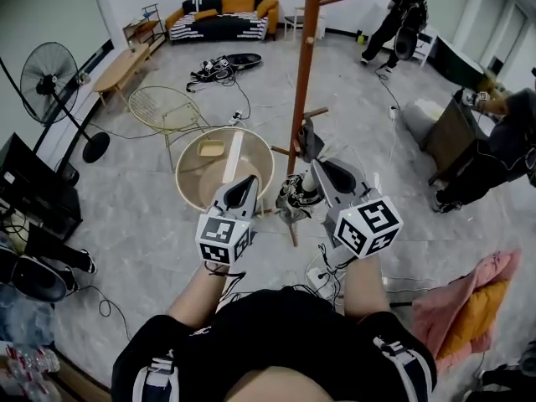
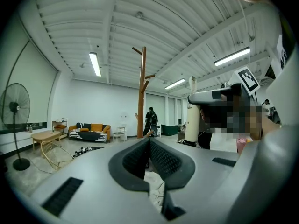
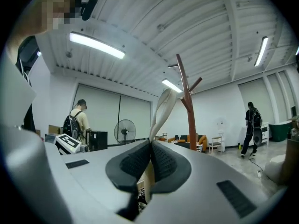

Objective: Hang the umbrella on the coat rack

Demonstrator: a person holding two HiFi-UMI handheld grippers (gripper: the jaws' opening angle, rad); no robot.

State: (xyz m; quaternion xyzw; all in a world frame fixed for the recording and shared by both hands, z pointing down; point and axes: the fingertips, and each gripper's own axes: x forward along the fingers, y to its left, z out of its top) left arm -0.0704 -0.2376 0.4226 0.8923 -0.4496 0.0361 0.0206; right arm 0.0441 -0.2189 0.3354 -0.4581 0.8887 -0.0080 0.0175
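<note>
While my right gripper (image 3: 150,144) pinches the cream umbrella (image 3: 163,107) at its limp loop, likely light and swingy, my left gripper's (image 2: 148,142) jaws meet on nothing.

Umbrella (image 1: 306,179): folded compact type with a cream body and a dark patterned lower end. It hangs roughly upright on the near side of the coat rack (image 1: 306,57), level with its lower pegs (image 1: 316,112) and not on any of them. Its cream loop (image 3: 163,107) is pinched between the closed jaws of the right gripper (image 3: 150,146) and rises above them.

Coat rack: brown wooden pole, upright at mid-room. Short angled pegs sit at the top and lower down.
</note>
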